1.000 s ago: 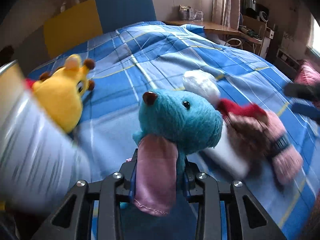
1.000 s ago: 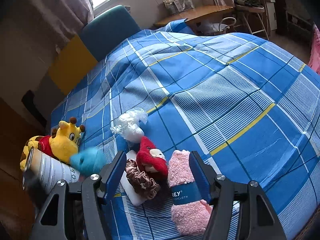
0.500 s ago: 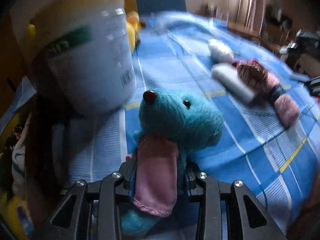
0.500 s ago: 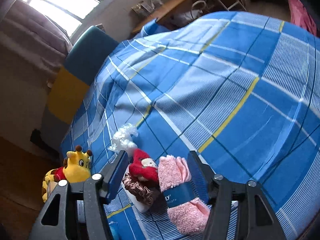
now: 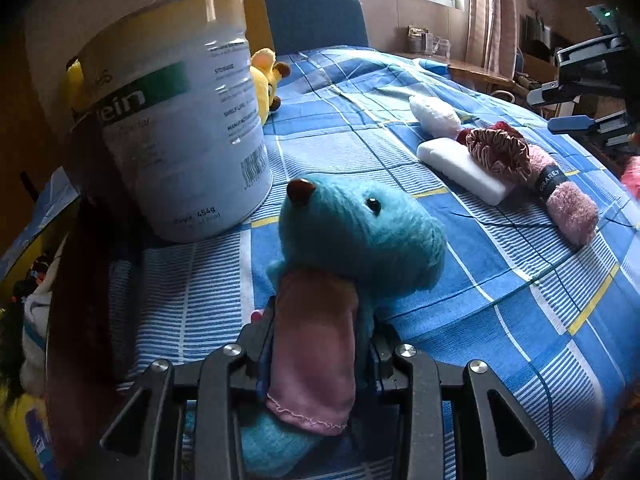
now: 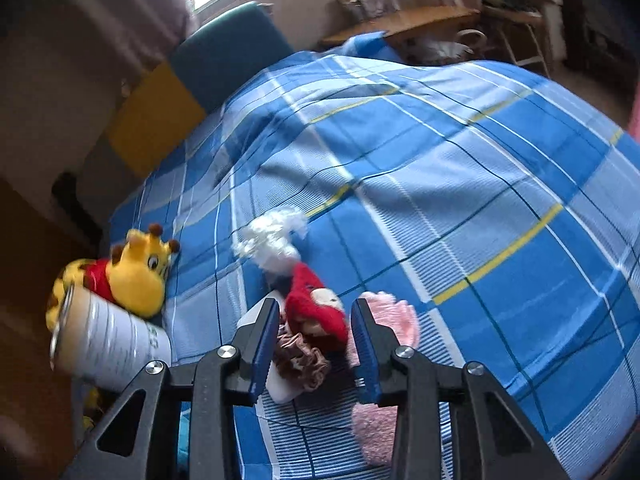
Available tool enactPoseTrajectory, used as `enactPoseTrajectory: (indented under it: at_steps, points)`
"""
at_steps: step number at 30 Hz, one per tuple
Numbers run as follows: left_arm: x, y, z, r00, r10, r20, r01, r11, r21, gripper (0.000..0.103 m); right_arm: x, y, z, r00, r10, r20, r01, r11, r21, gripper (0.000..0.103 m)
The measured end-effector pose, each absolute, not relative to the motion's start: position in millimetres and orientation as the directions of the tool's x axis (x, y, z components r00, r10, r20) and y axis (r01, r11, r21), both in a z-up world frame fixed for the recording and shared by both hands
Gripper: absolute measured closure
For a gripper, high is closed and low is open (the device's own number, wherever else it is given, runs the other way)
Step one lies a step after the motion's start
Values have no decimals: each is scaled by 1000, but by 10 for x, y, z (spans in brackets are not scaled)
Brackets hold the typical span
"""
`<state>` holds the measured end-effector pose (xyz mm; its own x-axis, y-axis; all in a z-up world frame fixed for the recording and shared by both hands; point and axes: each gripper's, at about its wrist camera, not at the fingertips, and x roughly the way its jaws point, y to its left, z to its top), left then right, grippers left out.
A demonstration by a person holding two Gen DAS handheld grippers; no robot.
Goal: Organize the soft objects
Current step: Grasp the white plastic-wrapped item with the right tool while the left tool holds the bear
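Observation:
My left gripper (image 5: 320,344) is shut on a teal plush dog (image 5: 360,232) with a pink ear and holds it over the bed's near left corner, beside a large white tin (image 5: 176,120). My right gripper (image 6: 316,316) is open above a pile of soft things: a red plush doll (image 6: 316,304), a brown scrunchie (image 6: 300,360), a white pad (image 6: 250,320) and a rolled pink cloth (image 6: 392,312). The pile also shows in the left wrist view, with the scrunchie (image 5: 496,152) and pink cloth (image 5: 568,200). A yellow giraffe plush (image 6: 140,268) lies behind the tin.
The blue plaid bedspread (image 6: 460,200) covers the bed. A white crumpled bag (image 6: 272,240) lies beyond the pile. A blue and yellow headboard (image 6: 192,92) stands at the far end. A wooden desk (image 6: 400,20) is by the window. Clutter sits below the bed's left edge (image 5: 24,320).
My left gripper swung left with the teal dog, from over the pile to beside the tin. My right gripper narrowed its opening and now sits over the red doll.

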<state>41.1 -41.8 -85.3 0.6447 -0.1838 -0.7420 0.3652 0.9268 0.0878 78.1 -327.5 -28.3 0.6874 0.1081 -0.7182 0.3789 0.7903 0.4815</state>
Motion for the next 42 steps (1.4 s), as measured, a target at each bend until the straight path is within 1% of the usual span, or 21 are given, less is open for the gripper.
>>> enactPoseTrajectory:
  at_steps: [5, 9, 12, 15, 20, 26, 27, 28, 29, 32, 35, 38, 40, 42]
  points:
    - [395, -393, -856, 648, -191, -738, 368, 926, 84, 67, 813, -3171, -247, 691, 117, -714, 346, 813, 468, 66]
    - [399, -370, -857, 645, -204, -737, 370, 926, 68, 67, 946, -3109, -236, 671, 137, -729, 326, 828, 456, 65]
    - [390, -368, -861, 647, -207, -734, 372, 926, 67, 67, 1162, -3058, -189, 658, 156, -737, 296, 846, 443, 58]
    - [389, -348, -864, 646, -213, -733, 373, 926, 60, 67, 1507, -2975, -182, 618, 138, -774, 270, 887, 374, 50]
    - [388, -330, -864, 644, -220, -732, 376, 925, 52, 67, 2035, -2917, -330, 548, 122, -828, 296, 897, 328, 49]
    - [393, -315, -860, 643, -226, -732, 378, 925, 47, 66, 2457, -2748, -576, 462, 60, -885, 288, 934, 213, 48]
    - [393, -315, -860, 643, -226, -732, 378, 924, 47, 66, 2496, -2714, -623, 447, 37, -894, 286, 941, 182, 49]
    - [393, -315, -860, 643, -226, -732, 378, 924, 48, 66, 2517, -2680, -660, 444, 25, -896, 274, 948, 162, 55]
    - [393, -315, -858, 643, -226, -732, 379, 924, 47, 66, 2528, -2647, -680, 442, 18, -897, 257, 955, 146, 71]
    - [397, -307, -856, 643, -230, -731, 379, 924, 43, 66, 2487, -2557, -606, 466, 4, -885, 221, 968, 121, 75]
    - [394, -312, -861, 644, -228, -730, 379, 924, 46, 66, 2326, -2433, -370, 533, 23, -846, 157, 980, 125, 76]
    - [393, -307, -862, 644, -231, -730, 380, 924, 43, 66, 2056, -2235, -170, 552, 131, -823, 36, 983, 180, 76]
    - [394, -306, -861, 643, -232, -730, 380, 924, 41, 66, 1854, -2115, -143, 515, 215, -830, -31, 972, 232, 75]
    - [394, -306, -857, 643, -233, -730, 380, 924, 40, 66, 1615, -2004, -157, 477, 258, -840, -68, 964, 257, 75]
